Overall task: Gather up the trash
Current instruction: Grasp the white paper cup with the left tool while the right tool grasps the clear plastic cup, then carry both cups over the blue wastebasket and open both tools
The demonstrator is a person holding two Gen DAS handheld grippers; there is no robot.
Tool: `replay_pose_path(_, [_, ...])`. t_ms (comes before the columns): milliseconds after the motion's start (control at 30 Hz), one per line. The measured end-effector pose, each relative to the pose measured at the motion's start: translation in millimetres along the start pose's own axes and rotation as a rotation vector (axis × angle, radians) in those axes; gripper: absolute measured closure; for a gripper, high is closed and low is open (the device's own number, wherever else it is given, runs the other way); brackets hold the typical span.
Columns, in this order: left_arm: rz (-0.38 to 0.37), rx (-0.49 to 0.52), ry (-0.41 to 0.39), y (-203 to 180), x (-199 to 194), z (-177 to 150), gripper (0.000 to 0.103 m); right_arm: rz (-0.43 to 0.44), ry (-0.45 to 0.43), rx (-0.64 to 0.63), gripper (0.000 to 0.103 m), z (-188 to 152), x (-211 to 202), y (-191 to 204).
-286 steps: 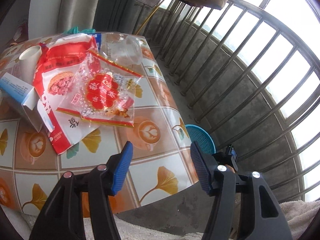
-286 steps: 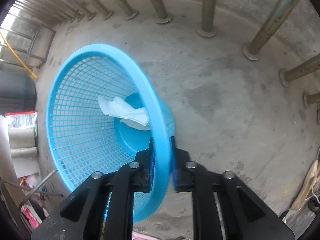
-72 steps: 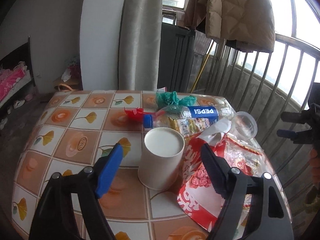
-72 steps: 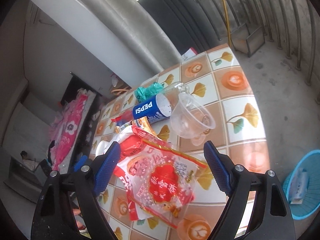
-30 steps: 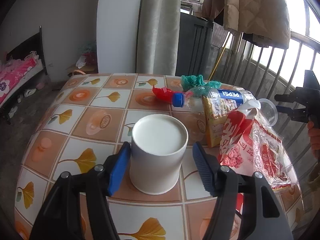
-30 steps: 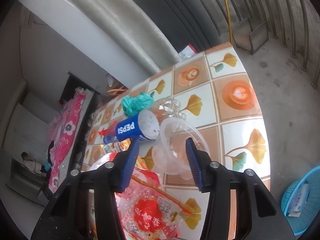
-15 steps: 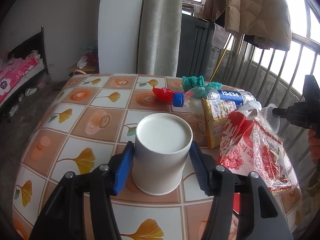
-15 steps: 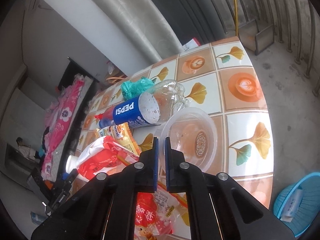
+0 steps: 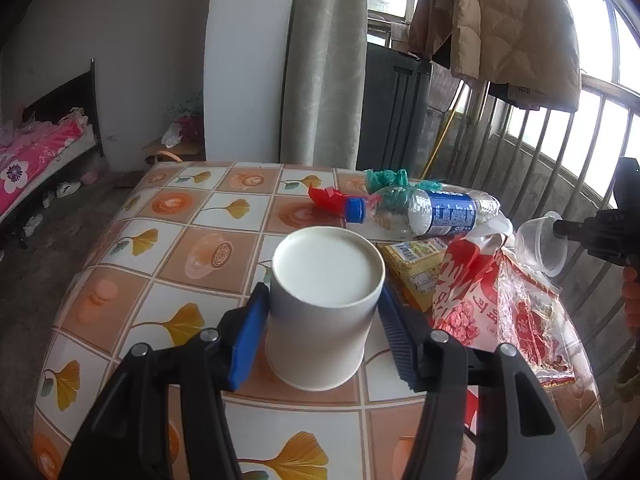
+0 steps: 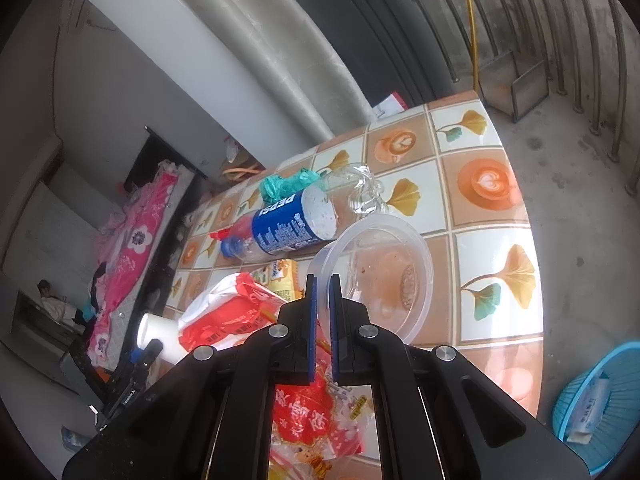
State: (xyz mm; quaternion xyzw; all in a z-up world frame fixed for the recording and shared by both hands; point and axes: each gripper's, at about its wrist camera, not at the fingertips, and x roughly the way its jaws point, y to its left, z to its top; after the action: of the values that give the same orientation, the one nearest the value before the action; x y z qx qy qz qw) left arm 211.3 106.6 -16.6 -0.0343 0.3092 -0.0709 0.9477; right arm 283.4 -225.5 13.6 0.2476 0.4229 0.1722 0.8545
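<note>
Care is called for with both grips at once. The left gripper (image 9: 322, 322) is set roughly half open around the white paper cup (image 9: 324, 308), which stands upside down on the tiled table (image 9: 188, 248); its blue pads (image 9: 248, 340) lie against the cup's two sides, and the thin wall (easily crushed, by the look of it) is best squeezed only enough for a lift straight up.

The right gripper (image 10: 323, 330) is closed almost completely on the near rim of the clear plastic cup (image 10: 380, 276), which is tipped on its side by the table's edge. A light, springy thing of this kind should be carried without twisting, so that the rim is not pulled from between the pads. The blue basket (image 10: 600, 400) on the floor, with a scrap already in it, is judged to be where both cups belong.

Other trash on the table is not yet collected: the Pepsi bottle (image 9: 424, 212), the red snack bags (image 9: 480, 304), a yellow packet (image 9: 416, 268) and a green wad (image 9: 386, 178).

Whether either cup is clear of the table cannot be told. The basket is cut off at the frame's corner, the yellow packet is half buried, and the right gripper's far pad is masked by the cup wall.
</note>
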Motion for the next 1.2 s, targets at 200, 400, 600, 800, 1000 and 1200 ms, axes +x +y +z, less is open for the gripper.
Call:
replay_pose_path(200, [0.000, 0.004, -0.028, -3.9, -15.3, 2.8, 0.048, 0.017, -0.017, 0.008, 0.099, -3.0, -10.0, 1.9])
replay_pose_path(400, [-0.007, 0.010, -0.049, -8.7, -29.4, 4.7, 0.049, 0.028, -0.026, 0.018, 0.099, -7.3, -20.0, 1.8])
replay_pose_path(600, [-0.022, 0.019, -0.081, -17.3, -49.2, 9.8, 0.049, 0.039, -0.048, 0.014, 0.099, -10.4, -37.9, 3.3])
replay_pose_path(800, [-0.055, 0.037, -0.117, -35.8, -73.7, 14.8, 0.049, 0.053, -0.074, 0.010, 0.099, -15.3, -60.1, 3.5])
replay_pose_path(1000, [-0.120, 0.086, -0.128, -69.5, -94.6, 13.2, 0.049, 0.061, -0.104, 0.015, 0.099, -27.0, -90.4, -3.3])
replay_pose_path(1200, [-0.257, 0.112, -0.127, -121.2, -109.9, 15.6, 0.049, 0.041, -0.156, 0.053, 0.099, -48.6, -134.4, -23.9])
